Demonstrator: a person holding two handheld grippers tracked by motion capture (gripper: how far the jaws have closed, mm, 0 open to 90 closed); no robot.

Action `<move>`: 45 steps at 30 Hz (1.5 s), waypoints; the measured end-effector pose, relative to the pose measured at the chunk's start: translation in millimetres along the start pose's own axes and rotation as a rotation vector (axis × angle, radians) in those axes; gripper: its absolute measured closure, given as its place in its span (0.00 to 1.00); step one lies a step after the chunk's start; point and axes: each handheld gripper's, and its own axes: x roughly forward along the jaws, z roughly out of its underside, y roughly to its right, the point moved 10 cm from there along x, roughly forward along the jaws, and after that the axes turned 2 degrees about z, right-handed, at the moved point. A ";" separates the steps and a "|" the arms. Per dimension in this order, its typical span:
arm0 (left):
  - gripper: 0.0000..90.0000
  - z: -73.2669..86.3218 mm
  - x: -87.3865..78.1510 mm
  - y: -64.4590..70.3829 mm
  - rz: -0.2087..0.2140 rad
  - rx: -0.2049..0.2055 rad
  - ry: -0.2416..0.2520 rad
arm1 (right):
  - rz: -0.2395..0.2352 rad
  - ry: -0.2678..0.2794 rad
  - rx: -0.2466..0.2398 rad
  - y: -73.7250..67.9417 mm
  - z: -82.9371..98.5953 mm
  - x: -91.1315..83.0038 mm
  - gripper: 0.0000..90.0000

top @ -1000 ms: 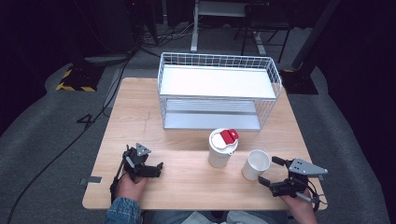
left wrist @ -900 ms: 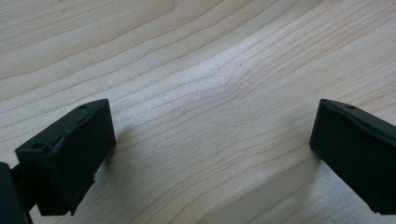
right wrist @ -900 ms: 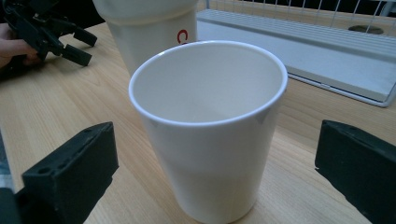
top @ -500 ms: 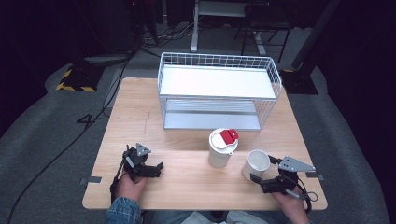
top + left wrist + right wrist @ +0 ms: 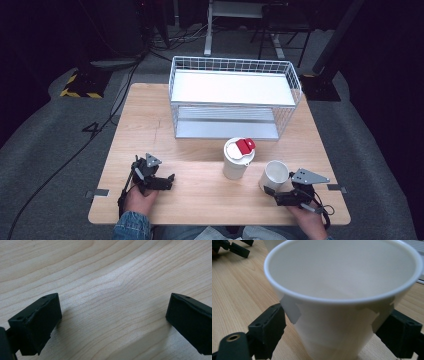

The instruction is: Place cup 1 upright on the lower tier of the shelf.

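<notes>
**Open cup sits between the right gripper's jaws at the table's near edge**

A wooden table (image 5: 150, 125) stands in a dark room, with a white wire basket (image 5: 235, 100) set toward its far side. In front of the basket, near the middle, stands a white lidded cup (image 5: 237, 159) with a red tab on its lid. Just beside it, to the right and closer to the person, is an open white paper cup (image 5: 274, 175), upright and empty.

The right gripper (image 5: 280, 196) is held low at the near right corner of the table, the person's hand behind it and a cable trailing off. In the right gripper view the open cup (image 5: 342, 297) rises large between the two black jaws, one at each side of its lower wall. The jaws stand apart around the cup, very near it; whether they actually touch the wall I cannot tell. The cup's wall keeps its round shape.

The left gripper (image 5: 160, 181) rests at the near left of the table, well apart from both cups, a denim sleeve (image 5: 131, 229) showing below the hand. In the left gripper view its jaws are spread wide over bare wood grain (image 5: 112, 290), with nothing between them.
</notes>
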 end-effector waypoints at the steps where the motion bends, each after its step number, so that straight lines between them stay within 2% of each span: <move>1: 0.01 0.0 0.0 0.0 0.000 -0.001 0.000 | 0.003 -0.003 -0.003 0.3 0.5 0.0 0.17; 2: 0.01 0.0 0.0 0.0 0.000 0.000 0.000 | 0.005 -0.004 -0.004 0.4 0.6 0.0 0.18; 3: 0.01 0.0 0.0 0.0 0.000 0.000 0.000 | 0.012 -0.006 -0.009 0.8 0.7 -1.2 0.25; 26: 0.01 0.0 0.0 0.0 0.000 0.000 0.000 | 0.029 -0.025 -0.026 2.5 -0.5 -2.7 0.26; 34: 0.01 0.0 0.0 0.0 0.000 0.000 0.000 | 0.035 -0.032 -0.010 6.1 -3.8 -7.8 0.26; 42: 0.01 0.0 0.0 0.1 0.000 -0.001 0.000 | 0.040 -0.038 -0.008 11.8 -14.9 -10.0 0.26; 45: 0.01 0.0 0.0 0.1 0.000 -0.001 0.000 | 0.046 -0.037 -0.019 15.3 -24.1 -11.0 0.26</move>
